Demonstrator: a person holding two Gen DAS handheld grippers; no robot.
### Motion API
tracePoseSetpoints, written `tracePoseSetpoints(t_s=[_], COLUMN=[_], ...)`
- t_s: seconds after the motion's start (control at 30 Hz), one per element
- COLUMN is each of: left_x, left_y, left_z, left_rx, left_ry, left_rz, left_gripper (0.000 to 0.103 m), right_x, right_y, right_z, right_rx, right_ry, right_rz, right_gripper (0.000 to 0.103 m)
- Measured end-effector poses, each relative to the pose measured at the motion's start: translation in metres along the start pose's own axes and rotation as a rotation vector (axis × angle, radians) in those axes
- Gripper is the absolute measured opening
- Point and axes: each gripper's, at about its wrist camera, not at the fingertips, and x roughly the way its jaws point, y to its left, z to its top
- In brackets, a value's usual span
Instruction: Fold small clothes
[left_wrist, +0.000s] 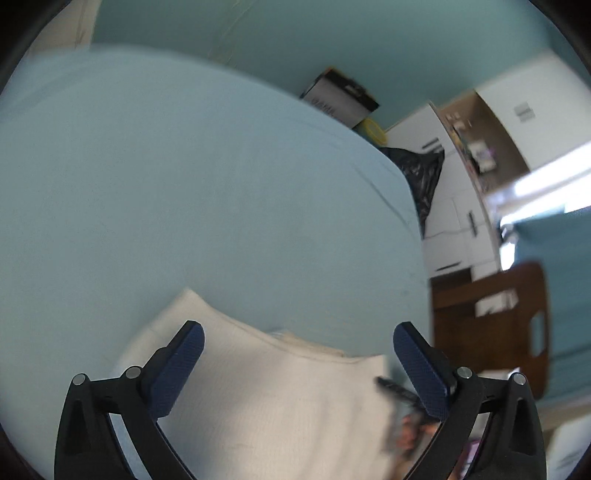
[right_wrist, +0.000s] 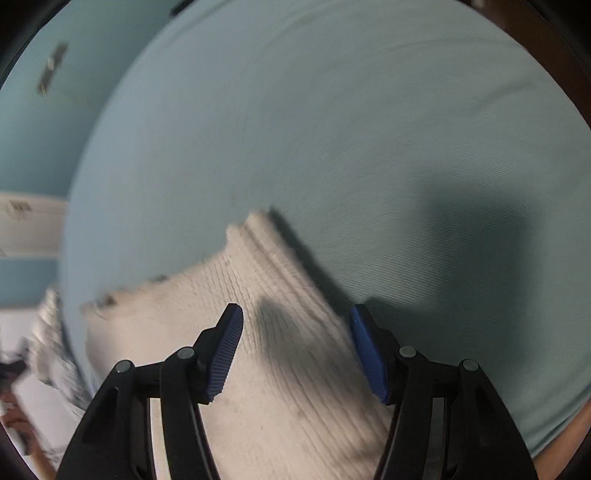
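A small white knitted garment (right_wrist: 280, 332) lies folded on the light blue sheet (right_wrist: 332, 129); its layered edges show at the far corner. My right gripper (right_wrist: 297, 323) is open just above it, its blue pads (right_wrist: 225, 354) apart and holding nothing. In the left wrist view the same white garment (left_wrist: 266, 391) lies under my left gripper (left_wrist: 295, 334), which is wide open and empty, its pads (left_wrist: 177, 369) well apart. The other gripper's dark tip (left_wrist: 397, 389) shows at the garment's right edge, blurred.
The blue sheet (left_wrist: 184, 184) ends at a rounded edge on the right. Beyond it are a black bag (left_wrist: 421, 170), a yellow tub (left_wrist: 375, 131), a dark box (left_wrist: 340, 98), white cabinets (left_wrist: 454, 206) and a brown wooden chair (left_wrist: 491, 325). Another patterned cloth (right_wrist: 51, 343) hangs at the left.
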Motion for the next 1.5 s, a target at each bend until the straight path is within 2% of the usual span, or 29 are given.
tracePoseSetpoints(t_s=[0.07, 0.1, 0.13, 0.17, 0.23, 0.33, 0.43, 0.5, 0.53, 0.57, 0.67, 0.73, 0.8, 0.87, 0.9, 0.93, 0.97, 1.0, 1.03, 1.1, 1.13, 1.2, 1.27, 1.3, 1.33, 1.37, 1.43, 1.47, 1.5], left_x=[0.002, 0.004, 0.005, 0.002, 0.004, 0.005, 0.008, 0.014, 0.022, 0.033, 0.06, 0.077, 0.095, 0.107, 0.112, 0.119, 0.128, 0.137, 0.145, 0.165, 0.175, 0.196, 0.211, 0.212, 0.211, 0.208, 0.196, 0.185, 0.175], left_y=[-0.014, -0.016, -0.016, -0.016, -0.015, -0.015, -0.016, -0.015, -0.015, -0.016, -0.005, 0.005, 0.014, 0.019, 0.019, 0.018, 0.019, 0.017, 0.017, 0.019, 0.02, 0.016, 0.01, 0.008, 0.003, -0.003, -0.006, -0.003, 0.005], left_z=[-0.01, -0.015, -0.021, -0.029, -0.043, -0.064, -0.084, -0.096, -0.1, -0.106, -0.112, -0.109, -0.102, -0.093, -0.09, -0.084, -0.072, -0.067, -0.065, -0.056, -0.055, -0.059, -0.064, -0.065, -0.065, -0.063, -0.054, -0.046, -0.038], left_rx=[0.154, 0.215, 0.274, 0.352, 0.446, 0.541, 0.589, 0.601, 0.608, 0.629, 0.684, 0.699, 0.705, 0.708, 0.71, 0.708, 0.692, 0.673, 0.652, 0.602, 0.589, 0.597, 0.605, 0.597, 0.596, 0.591, 0.535, 0.471, 0.397], left_ry=[-0.06, -0.09, -0.117, -0.143, -0.149, -0.096, -0.078, -0.079, -0.068, -0.059, -0.065, -0.034, 0.008, 0.007, 0.0, -0.006, -0.002, 0.014, 0.039, 0.118, 0.16, 0.235, 0.267, 0.266, 0.245, 0.212, 0.153, 0.106, 0.051], left_rz=[0.155, 0.215, 0.266, 0.314, 0.353, 0.34, 0.292, 0.292, 0.309, 0.359, 0.501, 0.538, 0.517, 0.501, 0.497, 0.493, 0.486, 0.47, 0.441, 0.379, 0.369, 0.39, 0.402, 0.391, 0.387, 0.381, 0.355, 0.324, 0.313], left_gripper=[0.103, 0.103, 0.103, 0.102, 0.102, 0.102, 0.103, 0.103, 0.103, 0.103, 0.103, 0.103, 0.103, 0.103, 0.103, 0.103, 0.103, 0.103, 0.103, 0.103, 0.103, 0.093, 0.048, 0.04, 0.018, 0.014, 0.013, 0.012, 0.005], right_x=[0.004, 0.005, 0.004, -0.001, -0.024, -0.08, -0.117, -0.117, -0.11, -0.112, -0.078, -0.052, -0.03, -0.045, -0.054, -0.067, -0.083, -0.101, -0.112, -0.121, -0.117, -0.104, -0.091, -0.085, -0.08, -0.076, -0.07, -0.069, -0.069], right_y=[0.017, 0.024, 0.032, 0.036, 0.036, 0.036, 0.039, 0.036, 0.027, 0.016, 0.0, -0.017, -0.036, -0.036, -0.036, -0.034, -0.031, -0.028, -0.026, -0.024, -0.022, -0.025, -0.034, -0.039, -0.043, -0.048, -0.058, -0.062, -0.062], right_z=[-0.003, -0.006, -0.007, -0.007, -0.009, -0.019, -0.024, -0.02, -0.035, -0.03, -0.024, -0.015, -0.015, -0.012, -0.009, -0.008, -0.008, -0.01, -0.013, -0.015, -0.015, -0.011, -0.011, -0.012, -0.012, -0.011, -0.01, -0.007, -0.008], right_rx=[-0.084, -0.124, -0.184, -0.207, -0.181, -0.16, -0.166, -0.156, -0.149, -0.142, -0.146, -0.131, -0.085, -0.049, -0.029, -0.011, -0.001, 0.0, 0.0, 0.01, 0.011, 0.005, 0.02, 0.033, 0.04, 0.045, 0.062, 0.064, 0.056], right_ry=[-0.032, -0.045, -0.062, -0.078, -0.171, -0.345, -0.456, -0.463, -0.463, -0.455, -0.406, -0.319, -0.207, -0.223, -0.212, -0.217, -0.254, -0.316, -0.363, -0.404, -0.384, -0.302, -0.256, -0.239, -0.222, -0.206, -0.177, -0.168, -0.16], right_rz=[-0.066, -0.103, -0.148, -0.151, -0.142, -0.111, -0.065, -0.086, -0.107, -0.134, -0.241, -0.292, -0.263, -0.207, -0.17, -0.122, -0.07, -0.024, -0.007, -0.014, -0.021, -0.019, -0.032, -0.051, -0.063, -0.068, -0.065, -0.063, -0.058], right_gripper=[0.056, 0.041, 0.01, 0.009, 0.006, 0.006, 0.006, 0.006, 0.006, 0.006, 0.006, 0.007, 0.011, 0.032, 0.051, 0.065, 0.071, 0.083, 0.09, 0.092, 0.092, 0.092, 0.092, 0.092, 0.092, 0.092, 0.092, 0.092, 0.092])
